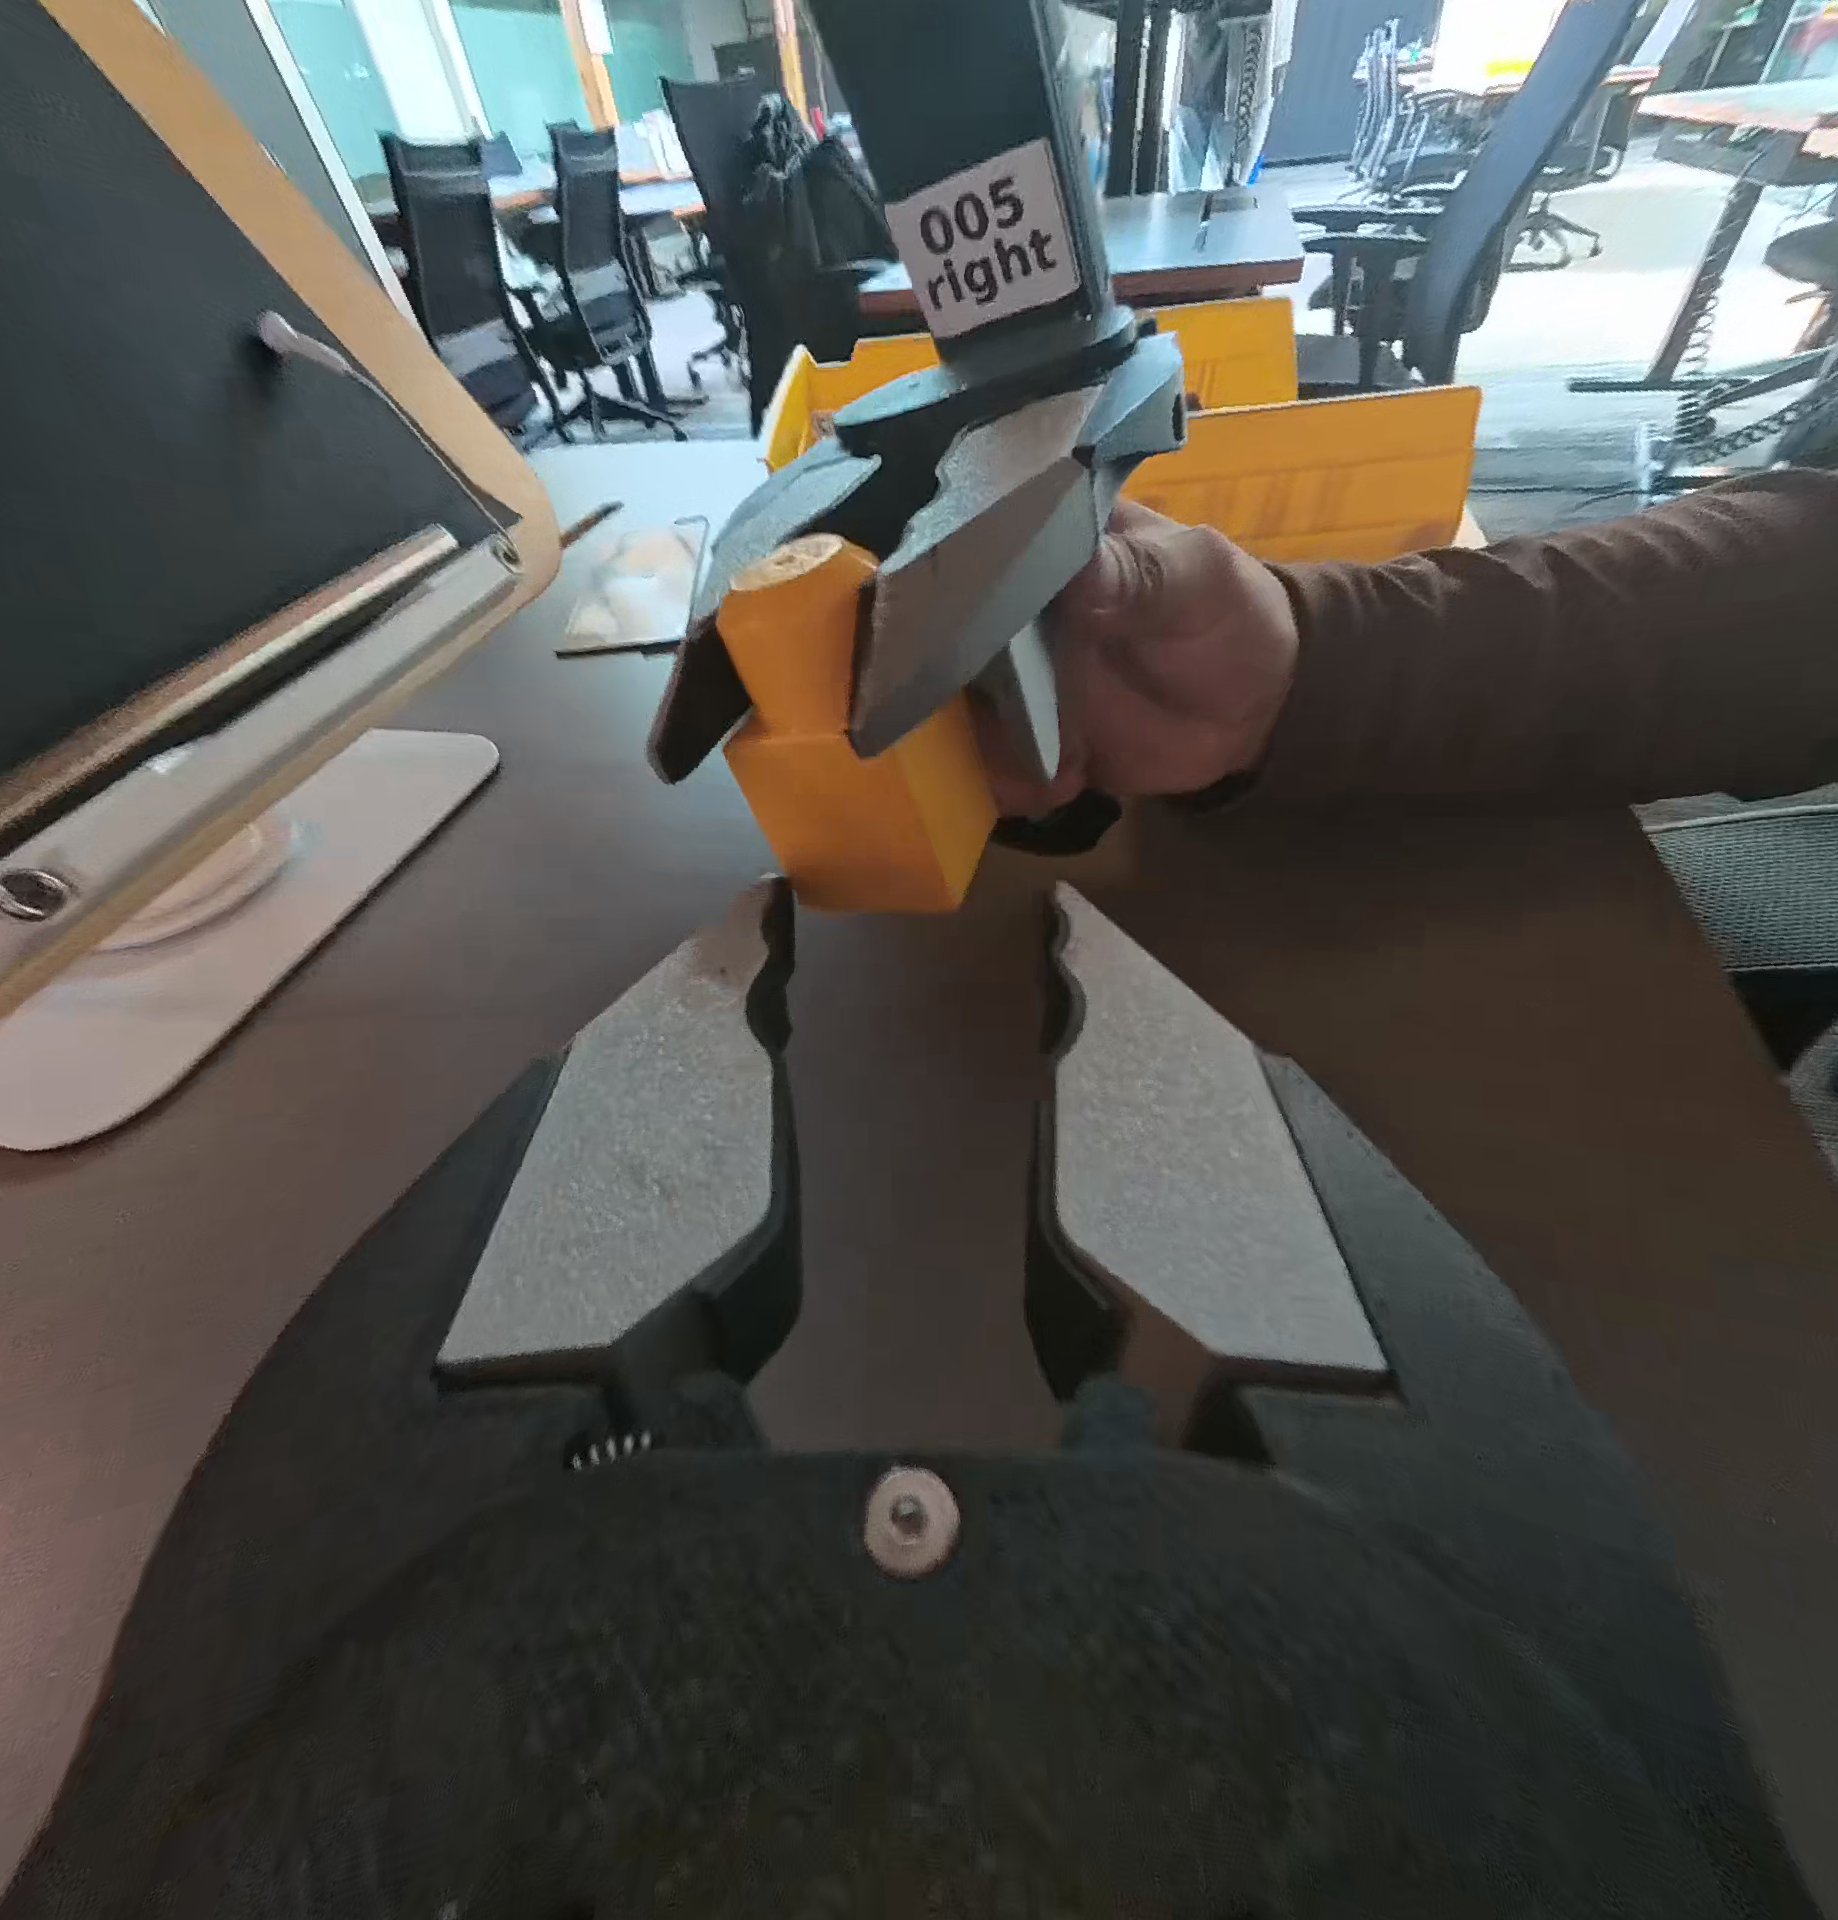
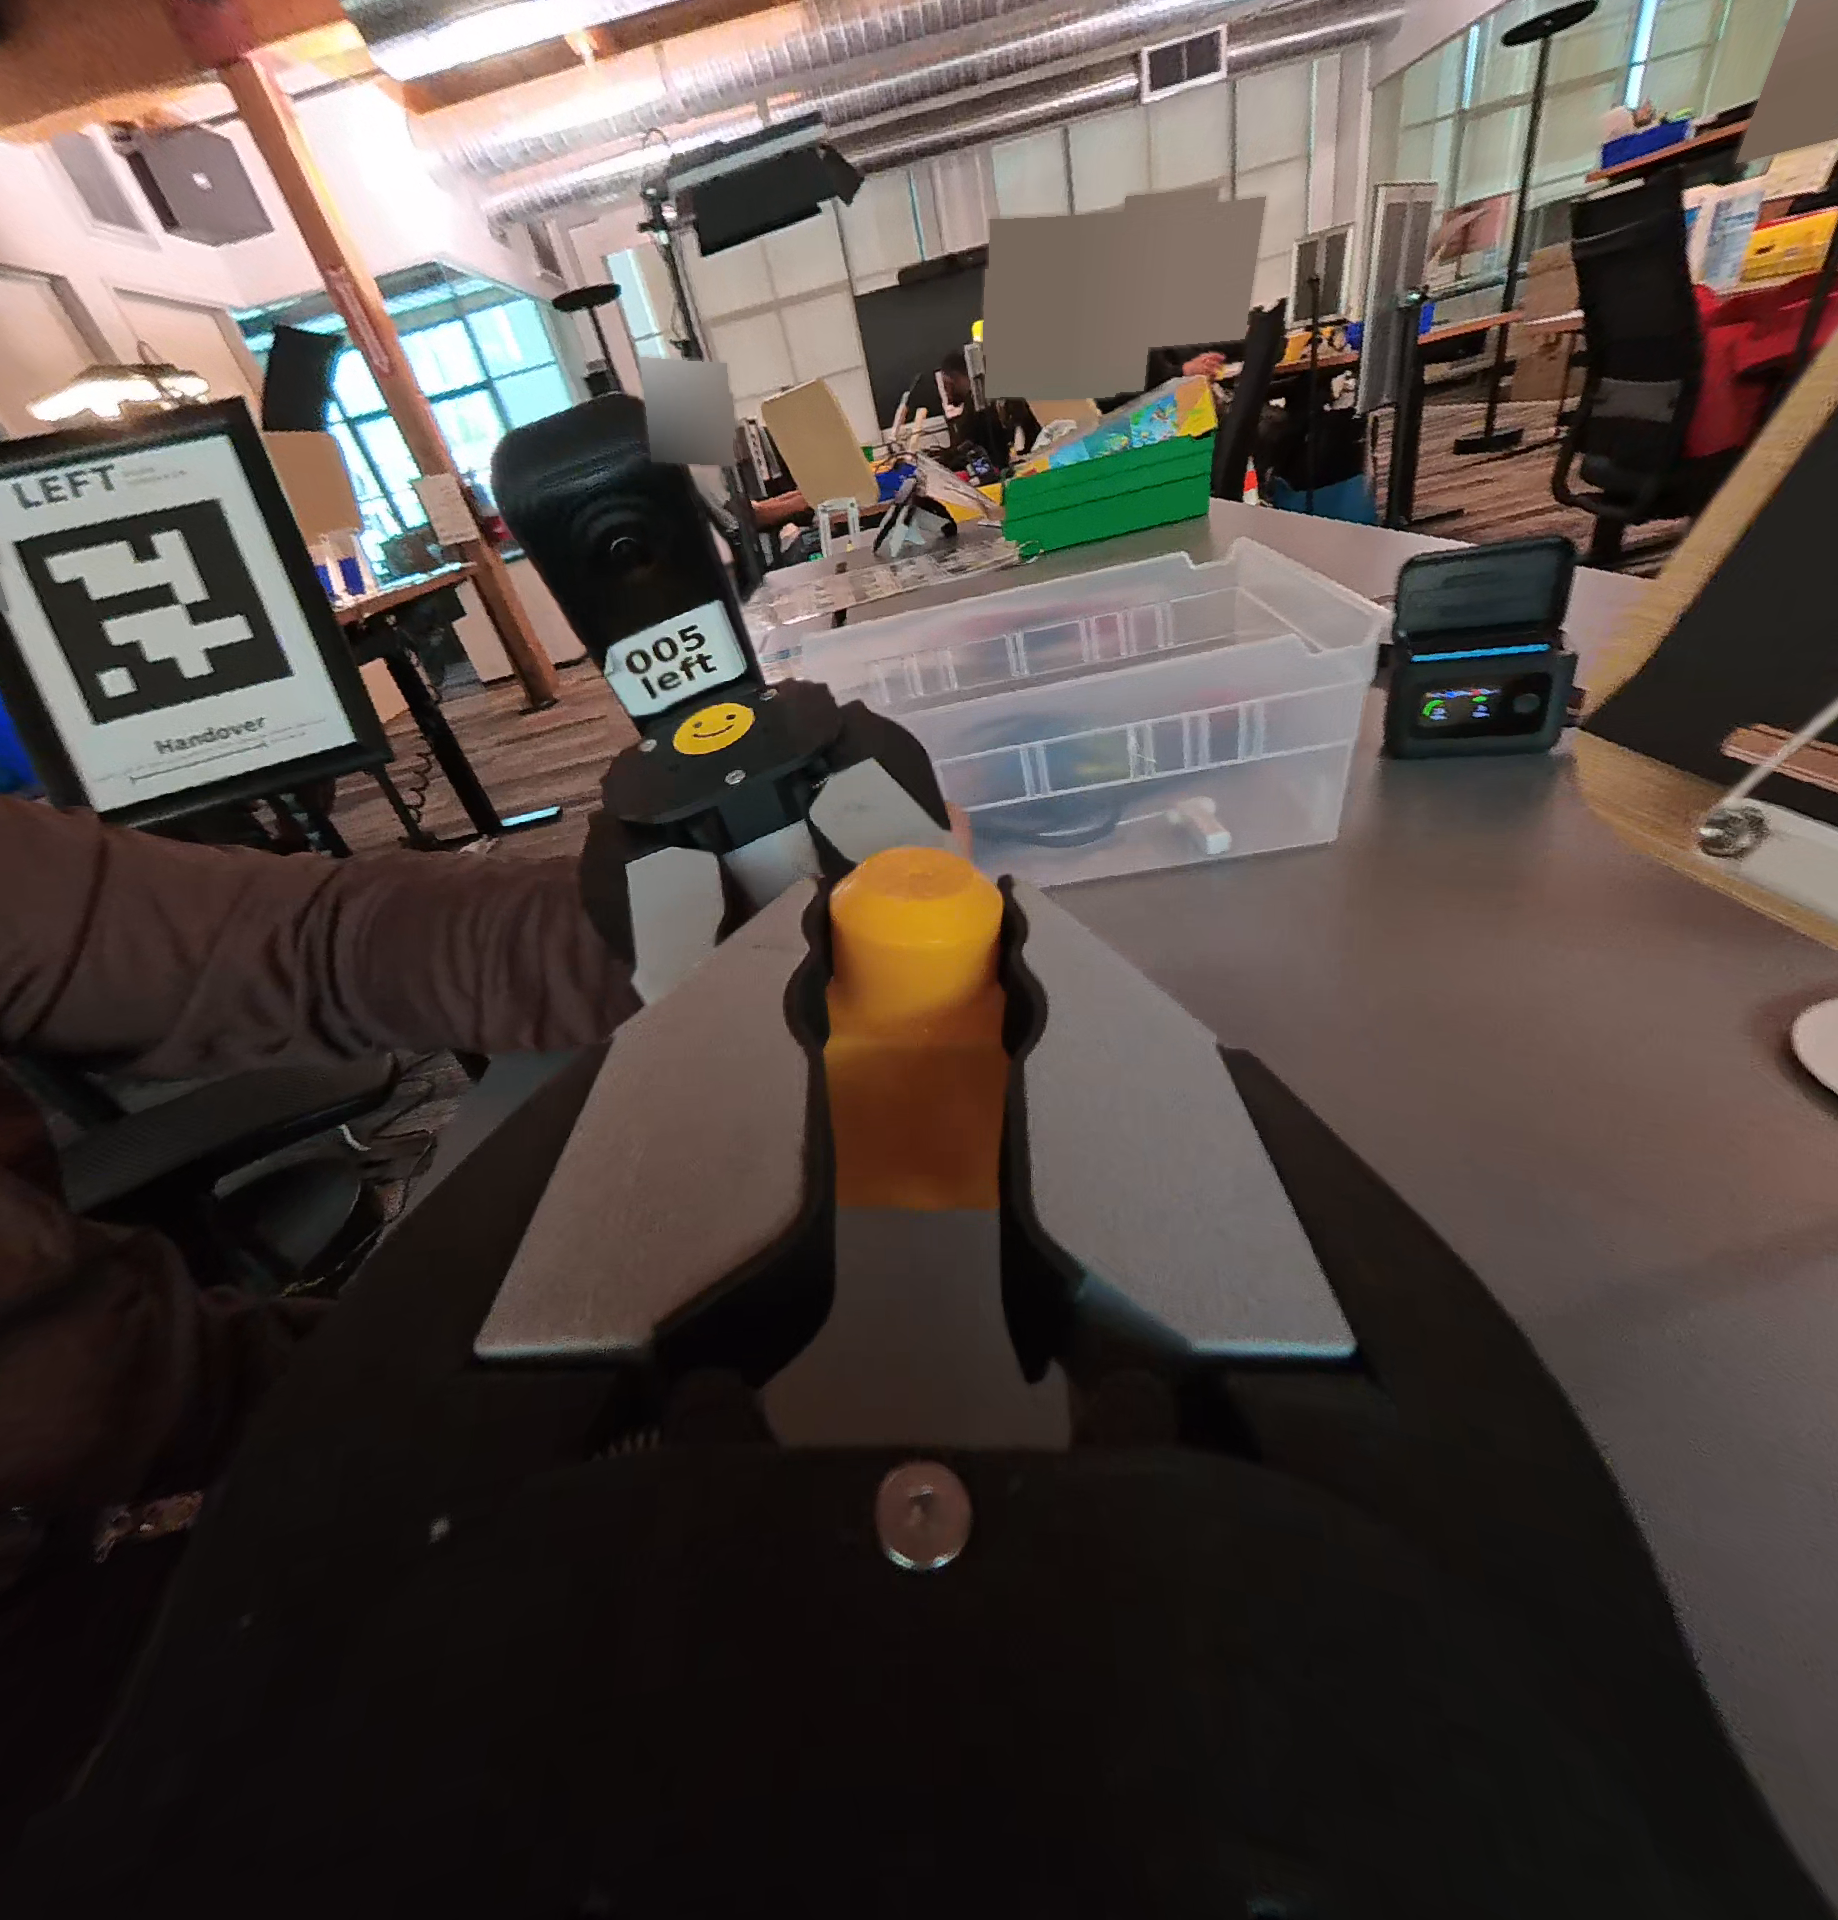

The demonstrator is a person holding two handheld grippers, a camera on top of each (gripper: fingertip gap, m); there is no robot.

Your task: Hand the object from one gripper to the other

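Observation:
A yellow block with a round neck (image 1: 853,800) is held above the dark table (image 1: 1362,1091). My right gripper (image 1: 780,748) is shut on its neck and comes down from above in the left wrist view. In the right wrist view the block (image 2: 915,997) sits between the right gripper's (image 2: 910,904) fingers, neck pointing away. My left gripper (image 1: 920,920) is open and empty, its tips just below the block's square base. It also shows in the right wrist view (image 2: 759,883), open, just behind the block. A hand in a brown sleeve (image 1: 1517,644) holds the right gripper.
A dark board on a white stand (image 1: 167,520) is at the left. Yellow bins (image 1: 1310,468) stand behind. A clear plastic box (image 2: 1102,707), a small device with a screen (image 2: 1476,665) and a framed marker sign (image 2: 156,613) are beyond. An office chair (image 1: 1777,894) is at the right. Spacing between my two grippers at the tips: around 5 cm.

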